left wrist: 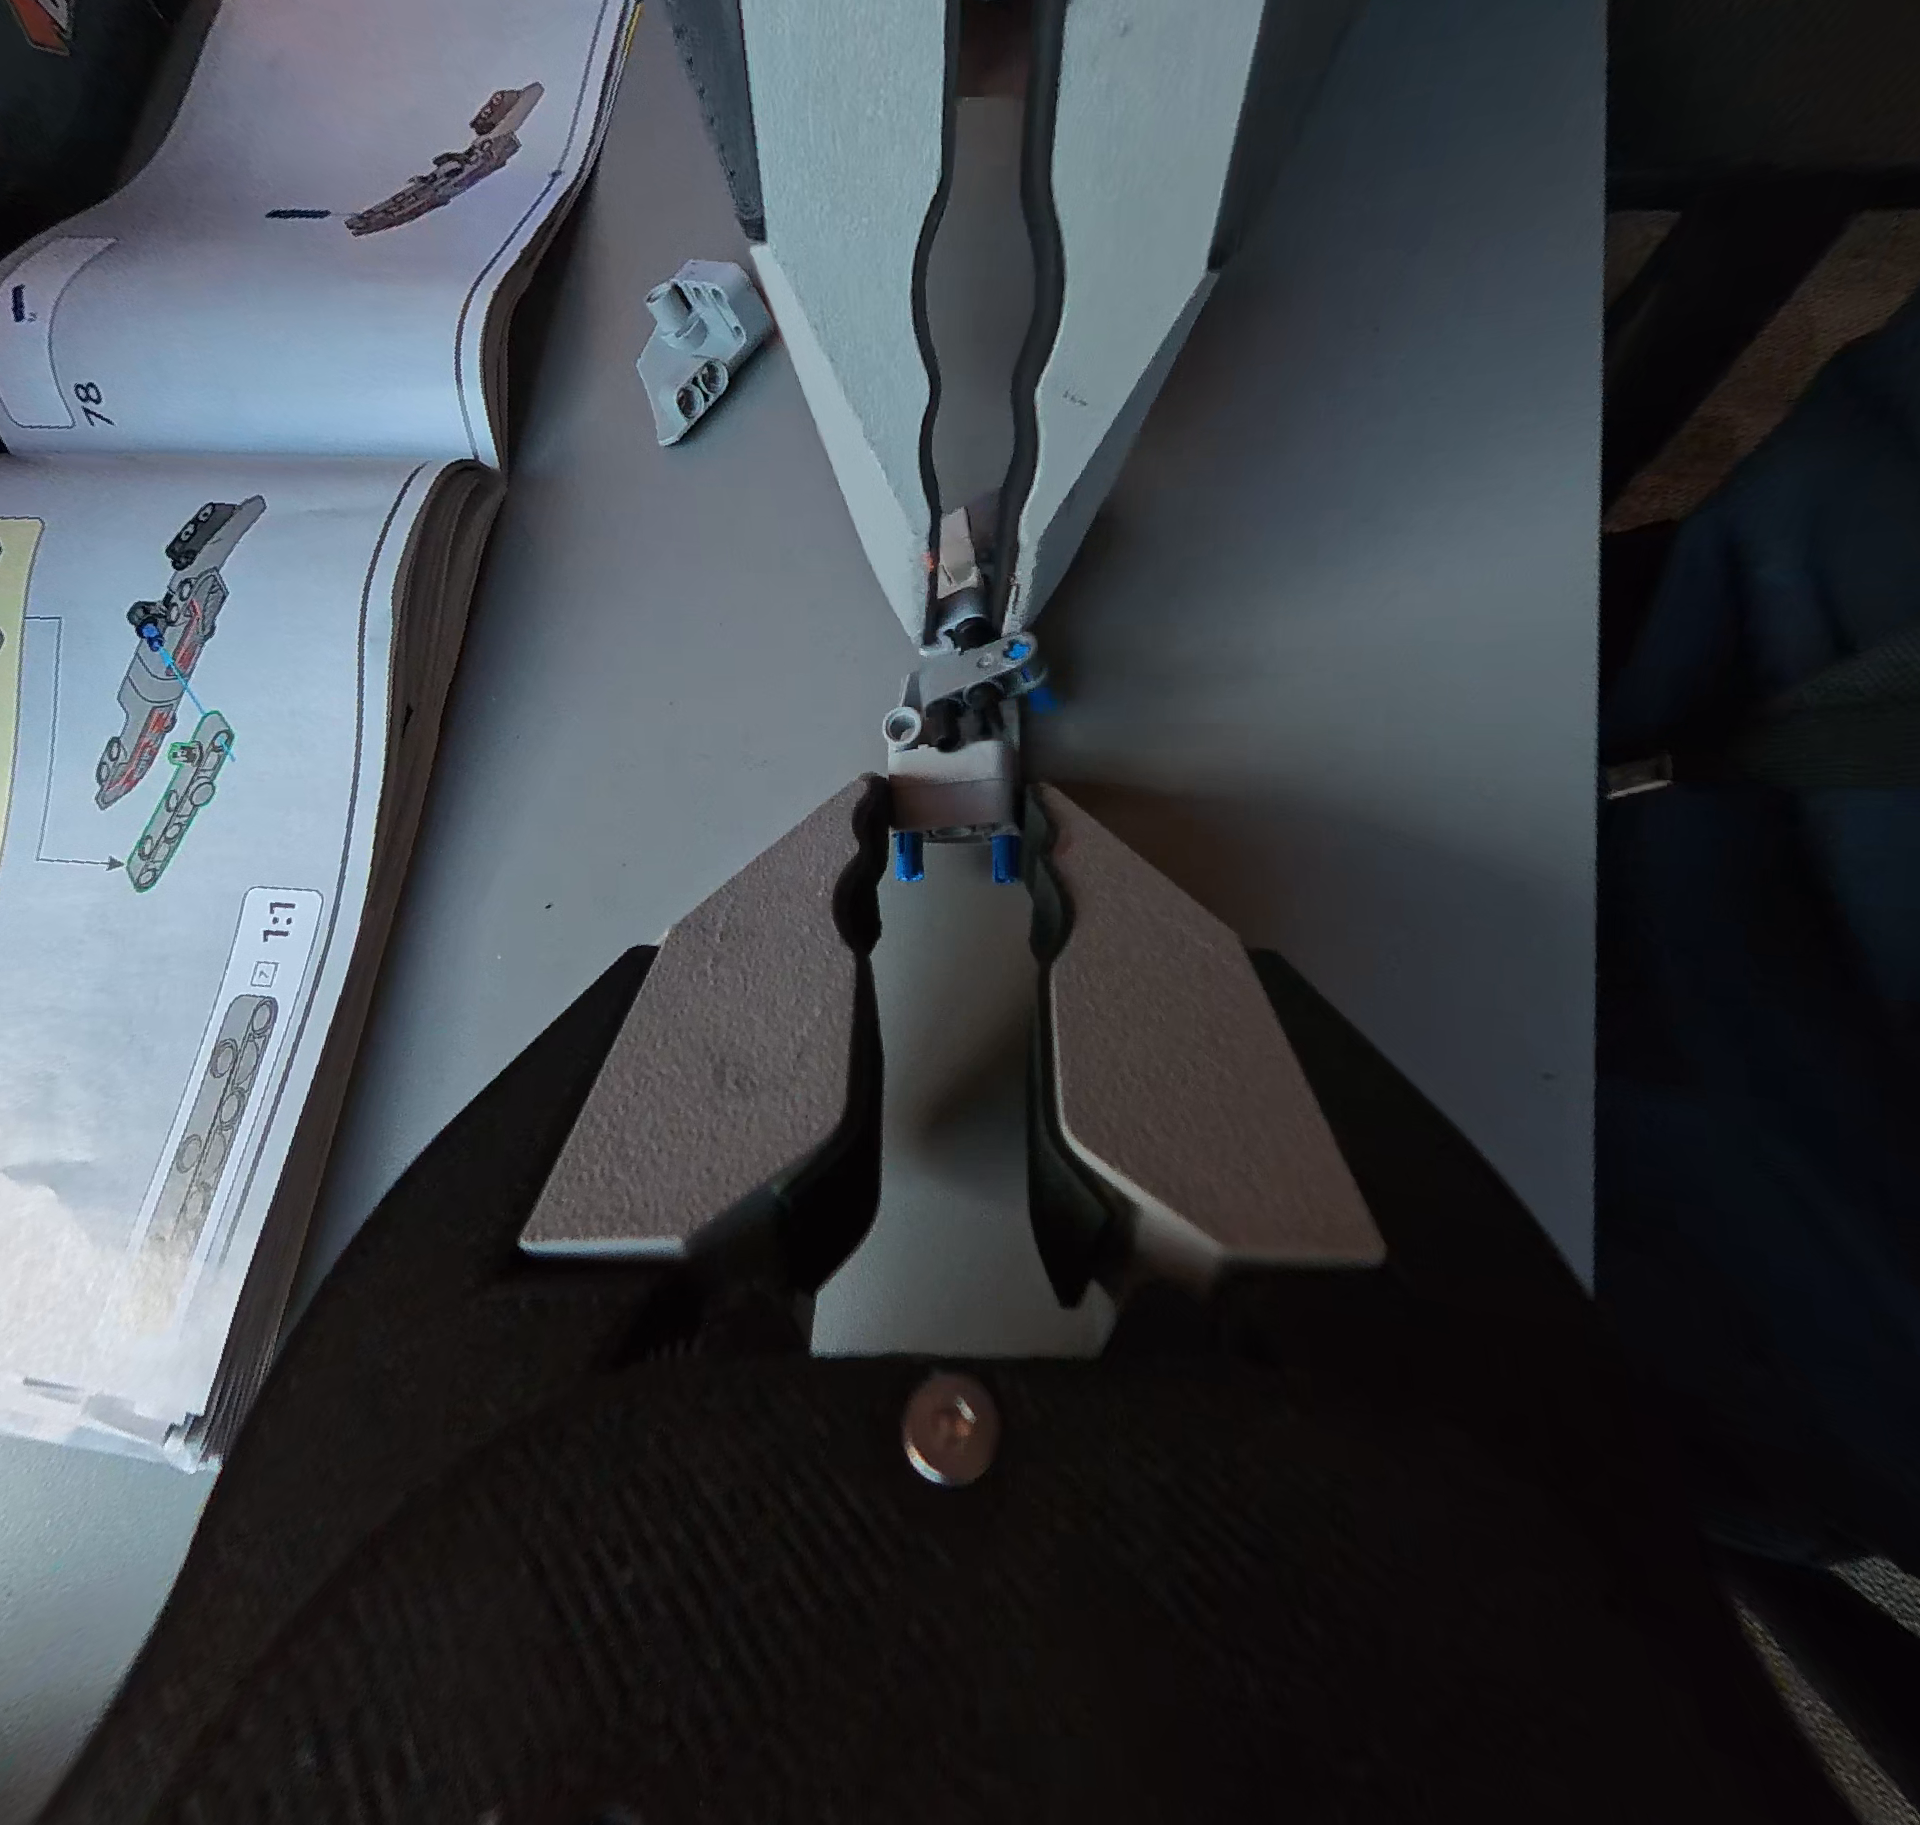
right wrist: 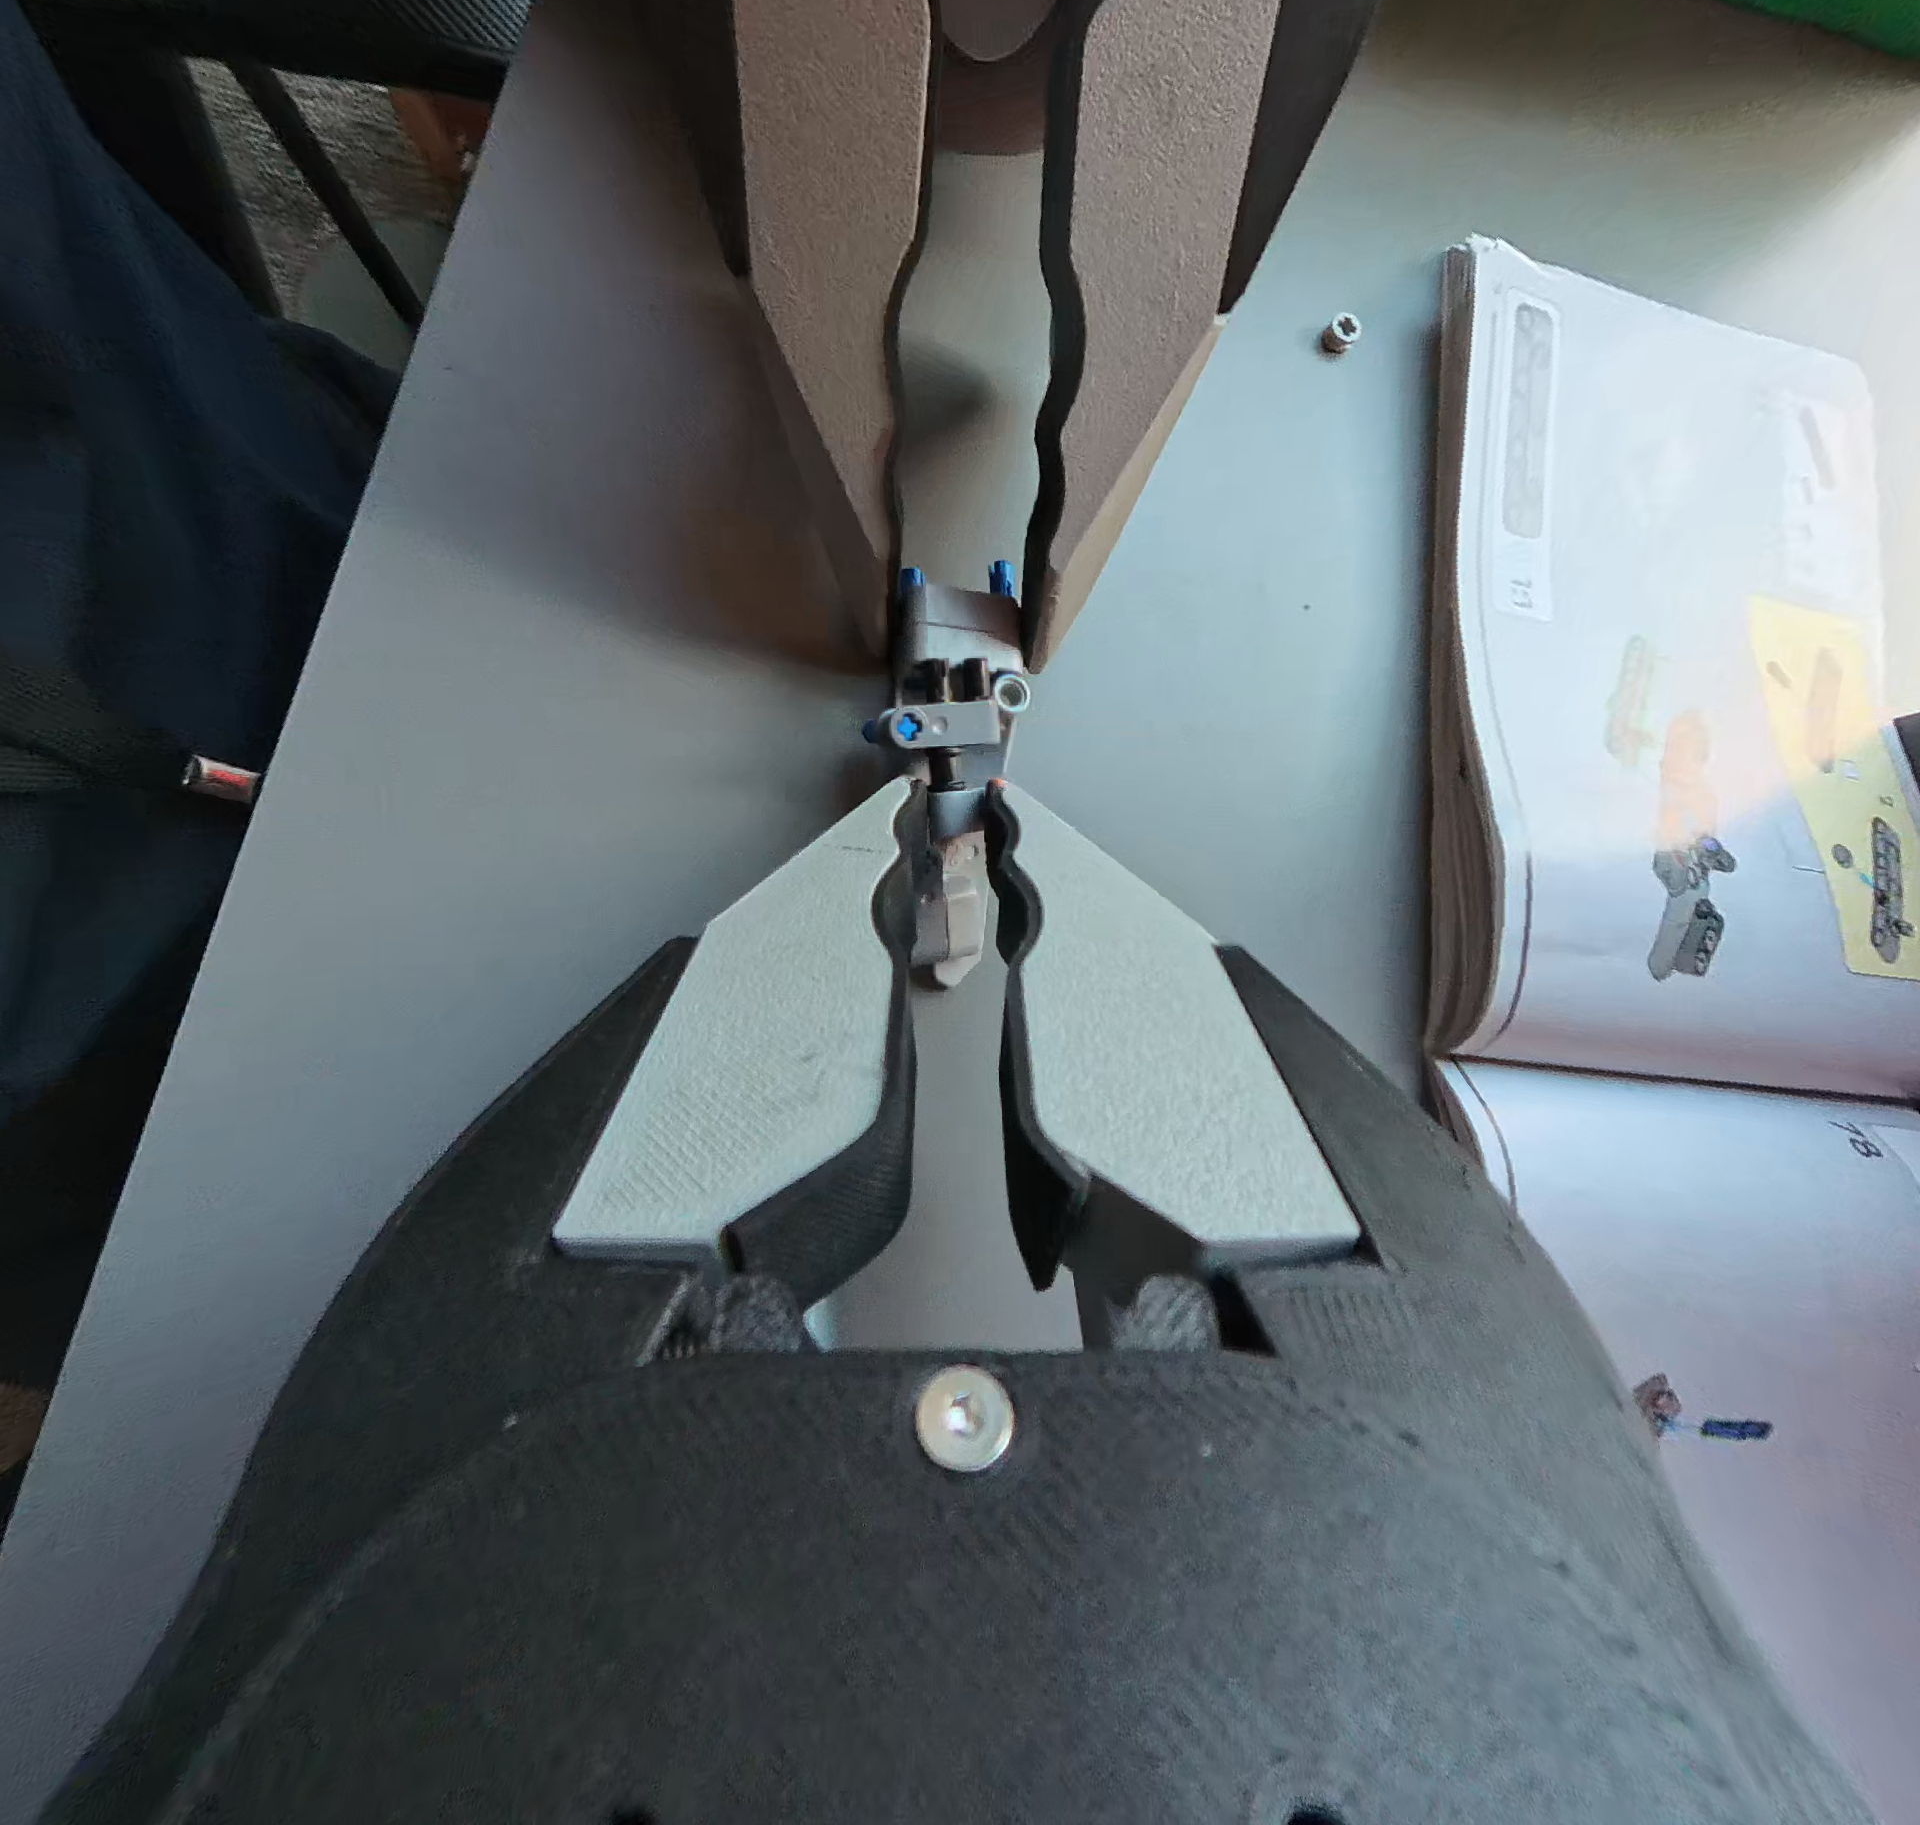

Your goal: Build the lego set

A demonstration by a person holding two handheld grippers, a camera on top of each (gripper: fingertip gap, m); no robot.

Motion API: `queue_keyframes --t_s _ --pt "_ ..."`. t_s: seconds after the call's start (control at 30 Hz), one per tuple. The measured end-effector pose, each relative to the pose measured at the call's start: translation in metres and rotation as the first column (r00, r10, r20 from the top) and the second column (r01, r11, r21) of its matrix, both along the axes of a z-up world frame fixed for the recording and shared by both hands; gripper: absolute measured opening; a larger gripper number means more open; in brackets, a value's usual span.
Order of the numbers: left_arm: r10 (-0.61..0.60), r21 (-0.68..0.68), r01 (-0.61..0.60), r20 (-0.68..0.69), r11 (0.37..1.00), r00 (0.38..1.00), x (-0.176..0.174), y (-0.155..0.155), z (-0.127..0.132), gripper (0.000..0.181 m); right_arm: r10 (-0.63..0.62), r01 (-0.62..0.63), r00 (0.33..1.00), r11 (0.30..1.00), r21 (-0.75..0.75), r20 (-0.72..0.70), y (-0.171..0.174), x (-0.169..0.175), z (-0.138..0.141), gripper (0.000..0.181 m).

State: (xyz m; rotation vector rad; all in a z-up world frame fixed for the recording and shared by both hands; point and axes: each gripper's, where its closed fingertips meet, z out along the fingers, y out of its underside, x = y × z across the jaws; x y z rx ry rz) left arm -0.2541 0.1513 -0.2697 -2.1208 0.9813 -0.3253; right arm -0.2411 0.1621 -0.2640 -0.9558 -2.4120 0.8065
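Note:
A small grey lego assembly (left wrist: 951, 726) with black pins and blue pins hangs above the grey table (left wrist: 1299, 632), held between both grippers. My left gripper (left wrist: 954, 804) is shut on its grey block end (left wrist: 951, 788), where two blue pins stick out toward the camera. My right gripper (left wrist: 971, 612) comes in from the opposite side. In the right wrist view, my right gripper (right wrist: 951, 804) is shut on a grey piece (right wrist: 948, 908) at the other end of the assembly (right wrist: 951, 721). The left gripper (right wrist: 956, 632) faces it from above.
An open instruction booklet (left wrist: 260, 632) lies on the table's left; it also shows in the right wrist view (right wrist: 1662, 736). A loose grey lego piece (left wrist: 701, 352) lies beside the booklet. A small grey bush (right wrist: 1343, 331) sits near it. The table edge (left wrist: 1595, 736) borders a person's dark clothing.

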Motion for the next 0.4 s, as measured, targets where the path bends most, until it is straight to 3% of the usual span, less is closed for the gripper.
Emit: queue_keyframes --t_s 0.03,0.23,0.4 --pt "0.000 0.000 0.000 0.000 1.000 1.000 0.0000 0.0001 0.0000 0.023 -0.012 0.012 1.000 1.000 0.010 0.004 0.0022 0.0000 -0.0004 0.008" --pt "0.005 0.003 -0.005 -0.003 1.000 1.000 -0.0006 0.0005 0.0001 0.023 -0.031 0.031 1.000 0.999 0.036 -0.003 0.0047 0.0020 -0.0023 0.011" --pt "0.001 0.007 -0.001 -0.006 1.000 1.000 -0.0001 0.0000 0.0001 0.023 -0.024 0.024 1.000 0.996 -0.086 -0.002 0.0041 0.0069 0.0055 0.014"
